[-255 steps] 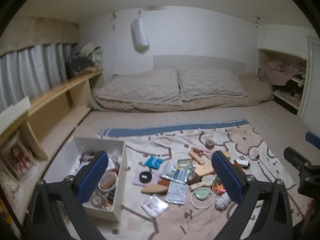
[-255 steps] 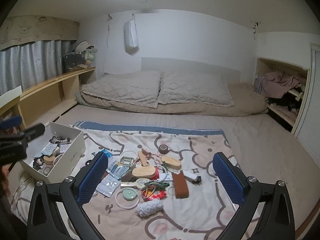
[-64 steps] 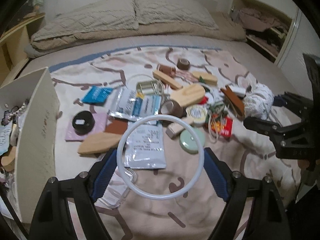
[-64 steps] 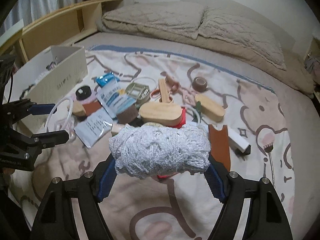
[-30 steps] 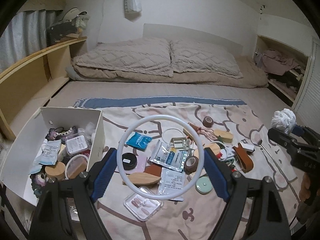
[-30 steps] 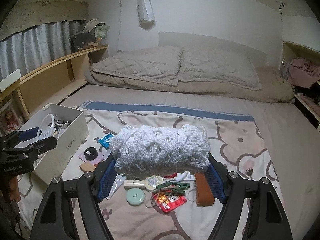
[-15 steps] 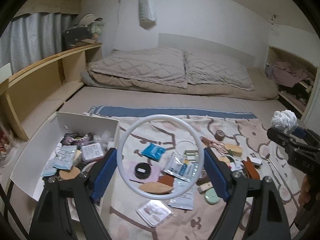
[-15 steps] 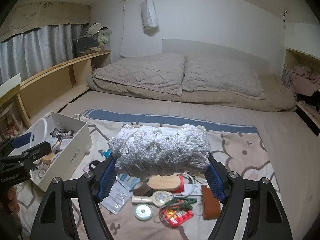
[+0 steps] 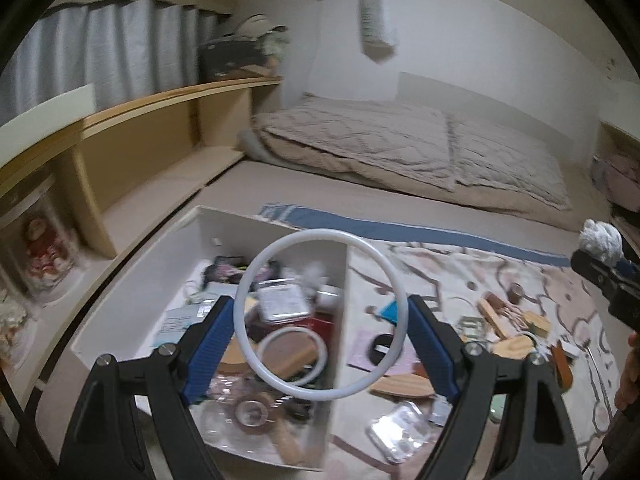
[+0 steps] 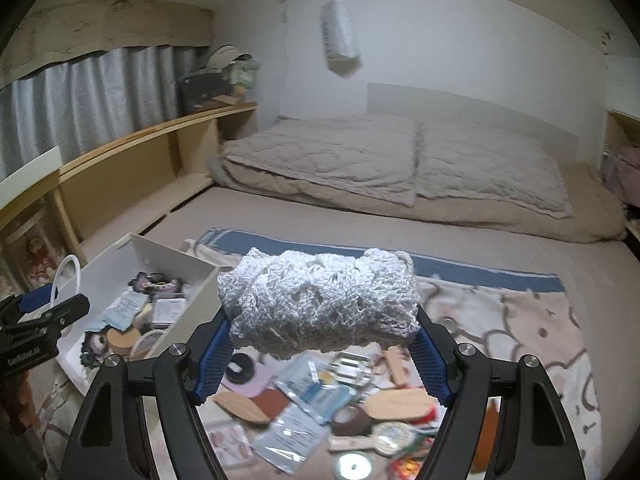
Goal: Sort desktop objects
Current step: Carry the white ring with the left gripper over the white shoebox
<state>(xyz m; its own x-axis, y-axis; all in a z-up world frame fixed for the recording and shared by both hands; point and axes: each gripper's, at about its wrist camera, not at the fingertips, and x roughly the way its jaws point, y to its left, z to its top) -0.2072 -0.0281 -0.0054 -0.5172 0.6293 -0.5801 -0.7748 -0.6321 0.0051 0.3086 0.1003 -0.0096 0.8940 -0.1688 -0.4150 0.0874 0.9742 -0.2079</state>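
Left gripper (image 9: 320, 322) clamping white ring (image 9: 322, 240) wide, hovering over white box (image 9: 152, 276) | right gripper (image 10: 318, 354) pinching white net bundle (image 10: 320, 302) above blanket clutter, beside box | advising: centring over box interior, lowering before releasing, avoiding rim.

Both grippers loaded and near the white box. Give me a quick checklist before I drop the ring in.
1. White ring clamped in left gripper: ok.
2. Ring over the white box: ok, over its right wall.
3. Free spot in box: cannot tell, it looks crowded.
4. White knit bundle held in right gripper: ok.
5. Grippers apart from each other: ok.
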